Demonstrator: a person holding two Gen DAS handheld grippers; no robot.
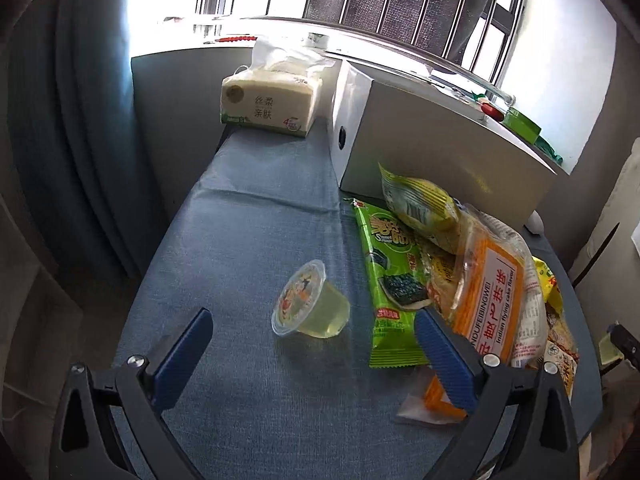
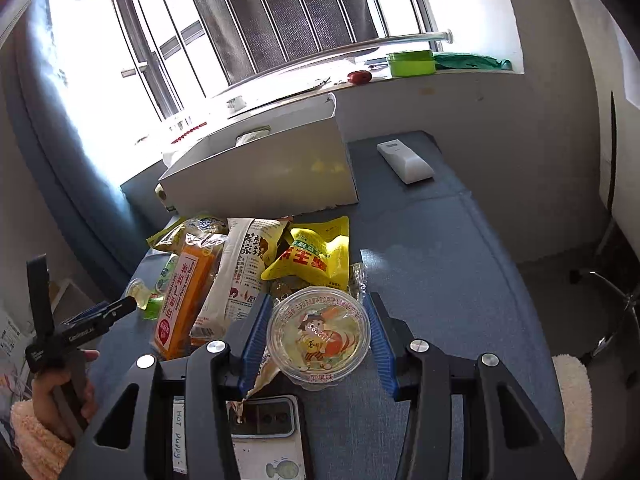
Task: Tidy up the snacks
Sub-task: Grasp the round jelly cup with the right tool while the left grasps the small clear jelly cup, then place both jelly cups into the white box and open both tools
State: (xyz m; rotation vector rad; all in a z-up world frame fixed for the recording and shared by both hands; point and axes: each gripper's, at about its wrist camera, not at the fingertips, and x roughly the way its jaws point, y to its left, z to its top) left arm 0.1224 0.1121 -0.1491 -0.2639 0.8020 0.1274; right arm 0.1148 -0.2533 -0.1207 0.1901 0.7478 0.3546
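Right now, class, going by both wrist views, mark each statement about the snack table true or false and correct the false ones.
1. The jelly cup in front of the left gripper lies on its side. True.
2. The left gripper is shut. False: its jaws stand wide open.
3. The remote lies on the snack pile. False: it lies apart on the blue cloth, right of the white box.
4. The tissue pack stands beside the white box. True.
5. The right gripper holds a second jelly cup. True.
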